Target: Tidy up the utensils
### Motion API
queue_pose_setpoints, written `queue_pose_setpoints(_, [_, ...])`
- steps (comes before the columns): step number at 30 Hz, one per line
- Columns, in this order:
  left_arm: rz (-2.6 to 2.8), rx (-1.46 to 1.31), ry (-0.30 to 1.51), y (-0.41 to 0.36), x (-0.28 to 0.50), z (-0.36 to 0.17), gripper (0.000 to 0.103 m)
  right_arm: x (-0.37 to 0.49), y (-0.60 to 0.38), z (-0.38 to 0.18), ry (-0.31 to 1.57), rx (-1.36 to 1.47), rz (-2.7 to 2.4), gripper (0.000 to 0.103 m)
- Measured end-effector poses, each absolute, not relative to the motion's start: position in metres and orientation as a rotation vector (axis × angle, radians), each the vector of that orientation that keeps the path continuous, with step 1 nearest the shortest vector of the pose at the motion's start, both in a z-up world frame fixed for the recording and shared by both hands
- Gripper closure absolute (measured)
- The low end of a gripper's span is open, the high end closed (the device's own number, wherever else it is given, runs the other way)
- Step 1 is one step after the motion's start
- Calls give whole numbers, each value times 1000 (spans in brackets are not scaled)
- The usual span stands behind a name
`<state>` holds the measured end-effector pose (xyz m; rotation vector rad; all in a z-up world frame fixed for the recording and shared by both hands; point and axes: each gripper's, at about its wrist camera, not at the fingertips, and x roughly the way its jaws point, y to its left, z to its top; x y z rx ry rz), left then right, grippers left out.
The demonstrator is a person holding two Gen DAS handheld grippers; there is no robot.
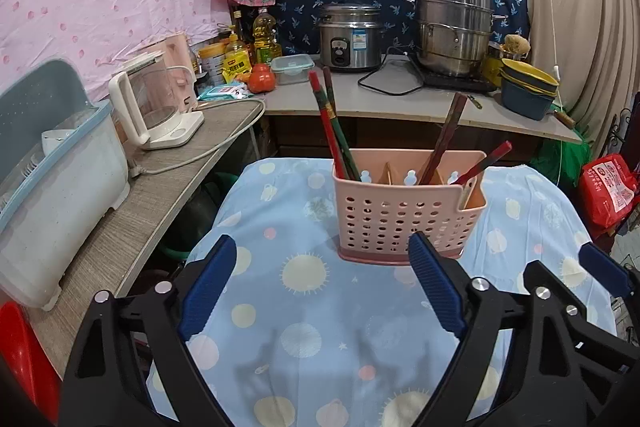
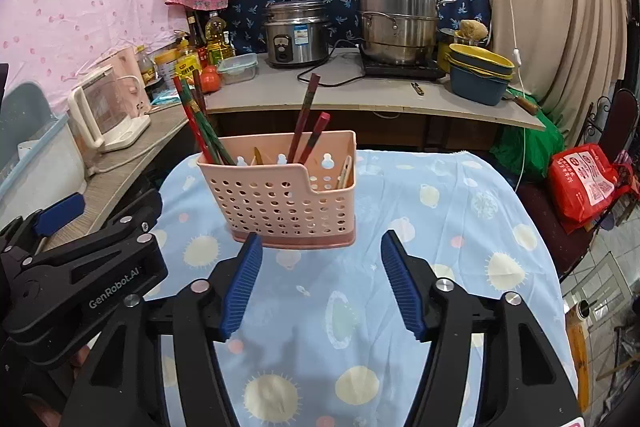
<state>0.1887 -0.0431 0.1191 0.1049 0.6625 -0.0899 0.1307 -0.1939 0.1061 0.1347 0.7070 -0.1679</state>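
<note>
A pink perforated utensil holder [image 1: 400, 215] stands upright on the table with the light blue patterned cloth [image 1: 312, 307]; it also shows in the right wrist view [image 2: 280, 199]. Red and green chopsticks [image 1: 332, 123] lean in its left compartment, and dark red chopsticks [image 1: 448, 135] lean toward its right. A pale wooden utensil [image 1: 468, 193] sits in the notched right end. My left gripper [image 1: 320, 247] is open and empty, just in front of the holder. My right gripper [image 2: 320, 243] is open and empty, close to the holder's base.
A counter [image 1: 392, 103] behind the table carries a rice cooker [image 1: 350, 39], a steel steamer pot [image 1: 454, 27], stacked bowls [image 1: 528, 87], oil bottles and a tomato [image 1: 262, 79]. A kettle [image 1: 152, 103] and dish rack [image 1: 56, 179] stand left. A red bag [image 2: 588, 183] lies right.
</note>
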Motion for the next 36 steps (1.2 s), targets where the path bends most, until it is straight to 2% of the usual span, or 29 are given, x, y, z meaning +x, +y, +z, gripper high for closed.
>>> queue_pose_setpoints(7, [-71, 115, 698, -39, 186, 104, 12, 128, -197, 96, 728, 140, -178, 29])
queue_pose_setpoints(10, [-60, 111, 711, -36, 186, 100, 10, 126, -197, 92, 736, 142, -182, 20])
queue_pose_setpoints(16, [-48, 119, 718, -34, 182, 94, 8, 122, -196, 90, 724, 129, -203, 16])
queue_pose_setpoints(17, [-46, 120, 719, -34, 182, 93, 8, 121, -196, 89, 723, 126, -207, 13])
queue_pose_setpoints(18, [-37, 123, 719, -34, 181, 92, 8, 120, -197, 88, 724, 124, -219, 6])
queue_pose_setpoints(36, [-27, 135, 746, -36, 174, 80, 7, 112, -198, 78, 727, 131, -238, 6])
